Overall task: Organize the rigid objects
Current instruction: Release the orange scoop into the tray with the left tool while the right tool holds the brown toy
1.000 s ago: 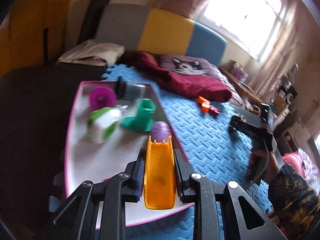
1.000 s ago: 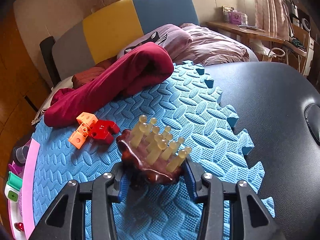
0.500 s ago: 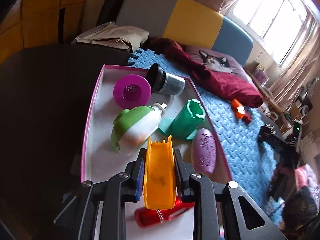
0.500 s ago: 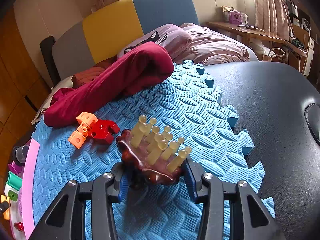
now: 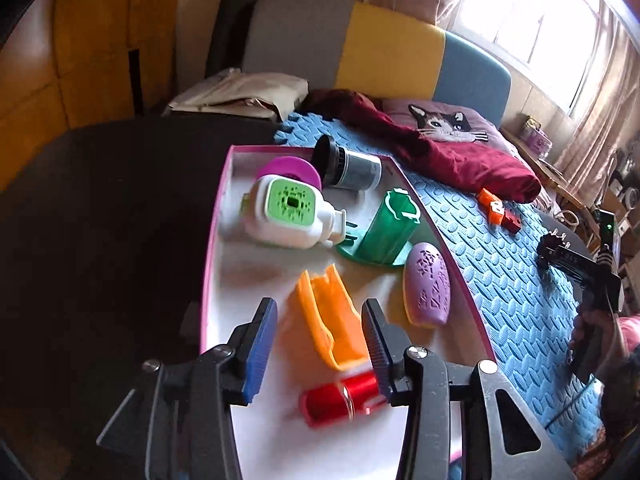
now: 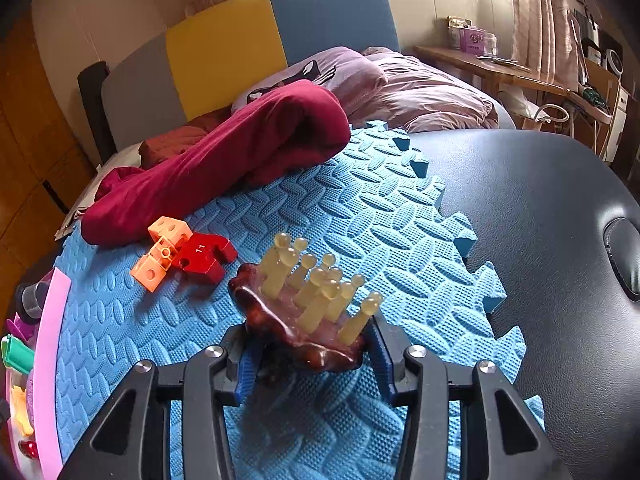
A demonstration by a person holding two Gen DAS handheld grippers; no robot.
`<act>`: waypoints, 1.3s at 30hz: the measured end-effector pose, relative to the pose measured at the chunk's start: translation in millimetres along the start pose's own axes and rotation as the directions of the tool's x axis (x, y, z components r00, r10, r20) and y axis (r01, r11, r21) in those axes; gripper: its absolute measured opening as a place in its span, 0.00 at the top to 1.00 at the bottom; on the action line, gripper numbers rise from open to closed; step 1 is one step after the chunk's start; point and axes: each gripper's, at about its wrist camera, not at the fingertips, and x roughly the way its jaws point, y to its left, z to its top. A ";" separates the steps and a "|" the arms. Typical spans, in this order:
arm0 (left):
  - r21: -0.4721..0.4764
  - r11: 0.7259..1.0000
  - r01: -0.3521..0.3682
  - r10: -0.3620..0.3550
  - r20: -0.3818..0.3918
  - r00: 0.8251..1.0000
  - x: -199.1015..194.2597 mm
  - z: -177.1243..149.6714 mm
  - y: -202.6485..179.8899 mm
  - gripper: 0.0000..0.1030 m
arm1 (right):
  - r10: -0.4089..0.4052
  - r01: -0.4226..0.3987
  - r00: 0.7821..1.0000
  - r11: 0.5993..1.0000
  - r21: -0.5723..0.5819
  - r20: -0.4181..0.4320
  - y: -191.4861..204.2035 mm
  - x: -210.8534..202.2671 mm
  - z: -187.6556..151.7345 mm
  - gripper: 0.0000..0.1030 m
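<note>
With left gripper (image 5: 320, 344) jaws apart, orange piece (image 5: 328, 320) lies free between them on tray (image 5: 212, 248) near edge, long axis along fingers. Right gripper (image 6: 308, 354) clamps brown pegged massager (image 6: 300, 320) over mat (image 6: 360, 220).

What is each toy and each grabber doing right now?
left gripper: open, over the tray.
orange piece: loose, lying in the tray.
right gripper: shut on the brown brush, bristles up.
green holder: upright.
black jar: on its side.
purple oval: lying flat.
blocks: on the mat.
</note>
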 end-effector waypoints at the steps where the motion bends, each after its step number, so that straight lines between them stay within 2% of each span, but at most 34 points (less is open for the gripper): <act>1: -0.005 1.000 -0.009 0.009 0.001 1.000 -2.8 -1.1 0.4 0.56 | -0.002 0.002 1.000 1.000 -0.001 0.000 0.0 0.0 0.1 0.54; 9: 0.014 0.996 -0.089 0.089 0.034 0.995 -32.8 -12.3 -4.9 0.56 | -0.016 0.017 1.000 1.000 -0.011 0.007 1.4 -2.6 0.1 0.55; 15: 0.016 0.995 -0.095 0.094 0.043 0.995 -44.6 -18.1 -3.5 0.56 | -0.037 0.038 0.999 0.998 -0.047 0.013 10.1 -9.4 -3.4 0.55; 23: 0.001 0.994 -0.105 0.105 0.053 0.993 -51.3 -23.3 5.8 0.55 | 0.047 -0.049 0.999 0.986 -0.161 -0.015 50.0 -17.6 -24.1 0.55; 30: -0.015 0.995 -0.095 0.096 0.049 0.994 -54.3 -26.8 15.5 0.54 | 0.112 -0.120 0.992 0.982 -0.144 -0.063 62.6 -29.2 -41.2 0.55; 39: -0.052 0.994 -0.099 0.102 0.055 0.993 -58.7 -34.0 29.4 0.53 | 0.231 -0.243 0.968 0.960 -0.140 -0.097 89.8 -53.2 -65.1 0.55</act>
